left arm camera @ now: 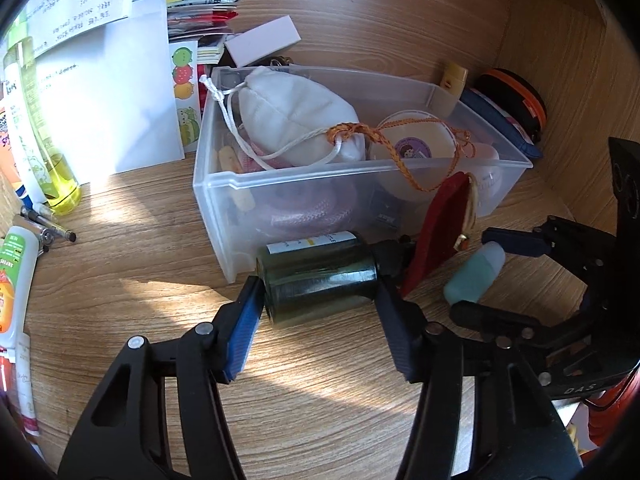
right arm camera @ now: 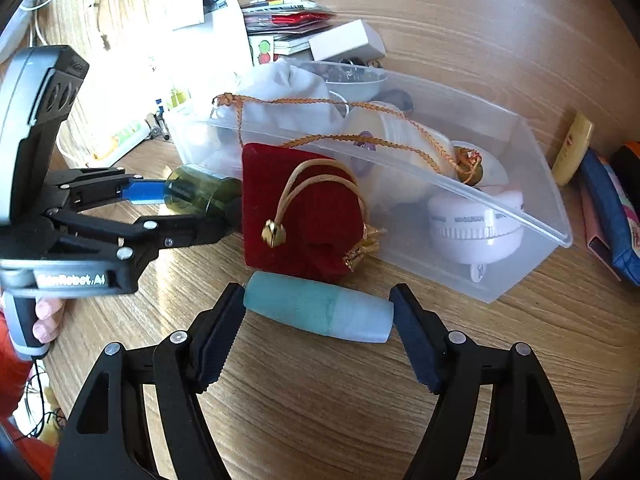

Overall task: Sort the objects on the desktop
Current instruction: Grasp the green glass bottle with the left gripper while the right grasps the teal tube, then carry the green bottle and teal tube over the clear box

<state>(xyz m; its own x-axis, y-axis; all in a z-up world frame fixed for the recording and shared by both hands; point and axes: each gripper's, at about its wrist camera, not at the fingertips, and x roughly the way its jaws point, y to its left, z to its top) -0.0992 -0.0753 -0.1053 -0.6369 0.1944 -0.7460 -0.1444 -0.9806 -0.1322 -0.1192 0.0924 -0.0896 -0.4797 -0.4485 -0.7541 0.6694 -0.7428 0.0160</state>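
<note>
Both sets of fingers clamp endwise: left gripper (left arm camera: 320,296) on the rigid, slippery dark glass bottle (left arm camera: 318,280), right gripper (right arm camera: 318,312) on the light, smooth teal tube (right arm camera: 318,312), so squeeze gently.

Showing "DAS" in pale letters on the black body of the right gripper (left arm camera: 576,390), low at the edge of the left wrist view. Reading "GenRobot.AI", somewhat blurred, in white on the black body of the left gripper (right arm camera: 74,280) in the right wrist view. Carrying printed lines too small and turned to make out on the white papers (left arm camera: 80,8), the dark bottle's label (left arm camera: 308,242) and the white round timer (right arm camera: 476,220).
</note>
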